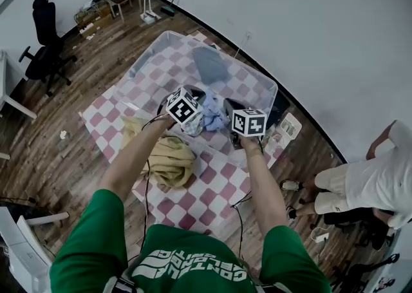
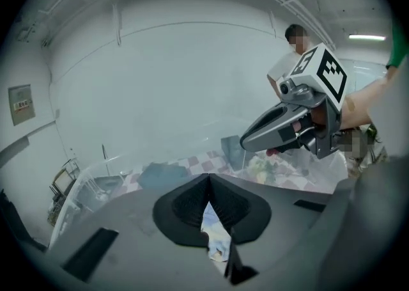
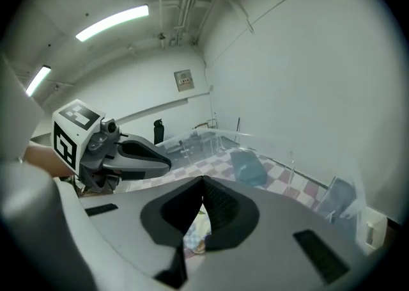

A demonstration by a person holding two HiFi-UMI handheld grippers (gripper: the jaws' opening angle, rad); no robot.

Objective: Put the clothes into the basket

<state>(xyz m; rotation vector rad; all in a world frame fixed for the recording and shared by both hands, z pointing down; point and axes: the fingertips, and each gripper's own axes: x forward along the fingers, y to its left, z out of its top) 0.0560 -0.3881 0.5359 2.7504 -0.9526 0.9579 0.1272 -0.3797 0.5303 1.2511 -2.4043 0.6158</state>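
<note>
A light blue patterned garment [image 1: 210, 115] hangs bunched between my two grippers, just above the near edge of the clear plastic basket [image 1: 261, 80]. My left gripper [image 1: 197, 100] is shut on the garment's left side, and the cloth [image 2: 216, 240] shows below the closed jaws. My right gripper [image 1: 229, 110] is shut on the other side, where the same cloth [image 3: 196, 235] peeks out. A grey-blue garment [image 1: 210, 64] lies inside the basket. A yellow garment [image 1: 169, 160] lies crumpled on the checkered mat [image 1: 193, 203], below my left arm.
The basket stands on the pink-and-white mat over a wooden floor, close to the white wall. A person in white [image 1: 368, 185] sits at the right. An office chair [image 1: 45, 42] and a white table [image 1: 8, 95] are at the left.
</note>
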